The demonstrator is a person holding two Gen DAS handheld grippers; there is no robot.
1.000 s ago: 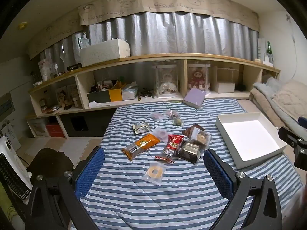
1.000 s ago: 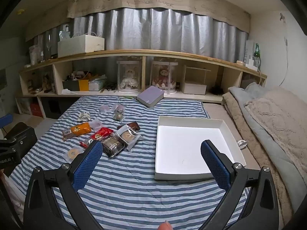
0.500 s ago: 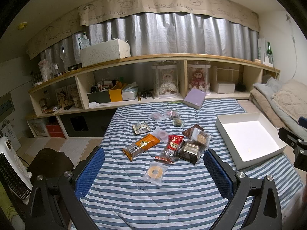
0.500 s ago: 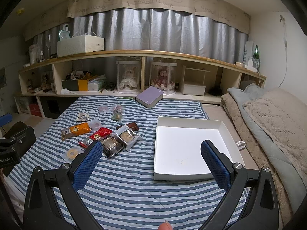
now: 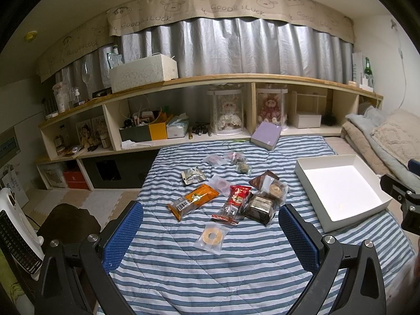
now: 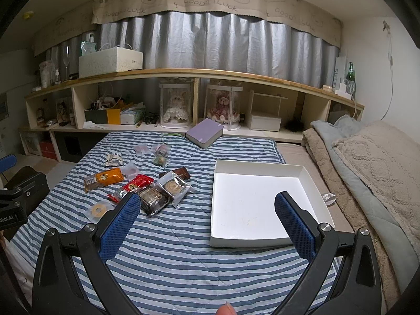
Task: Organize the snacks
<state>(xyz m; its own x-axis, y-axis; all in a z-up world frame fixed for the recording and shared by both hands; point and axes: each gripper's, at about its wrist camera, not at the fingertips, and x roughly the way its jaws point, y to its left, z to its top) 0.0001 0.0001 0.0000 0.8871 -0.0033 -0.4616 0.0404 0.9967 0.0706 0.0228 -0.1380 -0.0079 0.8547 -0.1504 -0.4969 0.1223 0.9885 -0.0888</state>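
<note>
The left claw (image 5: 210,232) is wide apart and holds nothing. It hangs above the striped bed (image 5: 183,275), low in the frame. Just past it lies a ring snack (image 5: 211,237). Behind that, in the middle of the frame, sit an orange pack (image 5: 193,200), a red pack (image 5: 233,202) and a dark pack (image 5: 261,206). The right claw (image 6: 206,220) is wide apart too, holding nothing. The white box (image 6: 262,181) lies right of the snacks.

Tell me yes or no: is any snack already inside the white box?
No, the white box shows only its bare white floor, while the snack packets all lie on the striped blanket beside it.
</note>
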